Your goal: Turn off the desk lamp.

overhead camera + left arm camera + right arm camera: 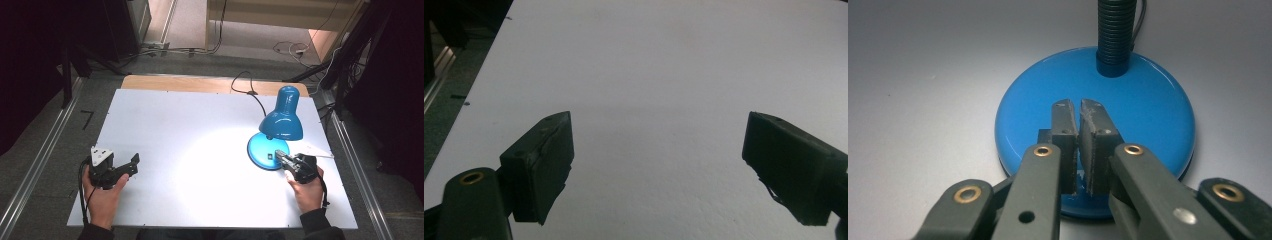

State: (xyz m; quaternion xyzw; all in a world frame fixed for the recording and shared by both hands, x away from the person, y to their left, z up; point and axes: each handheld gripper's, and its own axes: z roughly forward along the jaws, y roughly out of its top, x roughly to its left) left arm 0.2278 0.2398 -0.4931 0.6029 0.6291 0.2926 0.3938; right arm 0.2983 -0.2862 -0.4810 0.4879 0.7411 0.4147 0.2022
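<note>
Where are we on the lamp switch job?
Done: the lamp looks lit, with a bright pool on the table. In hand: the right gripper is shut, its tips over the blue base where a dark switch sits; contact can't be confirmed. Left: backing the right gripper off. The left gripper is open over bare table.

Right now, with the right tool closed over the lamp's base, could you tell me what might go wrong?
1. The right tool sits shut over the switch on the blue base; pressing off-centre might slide the lamp across the smooth table.
2. The tilted shade leans above that hand; lifting carelessly could knock it.
3. The left tool rests open, apart from the lamp, so nothing steadies the base.
</note>
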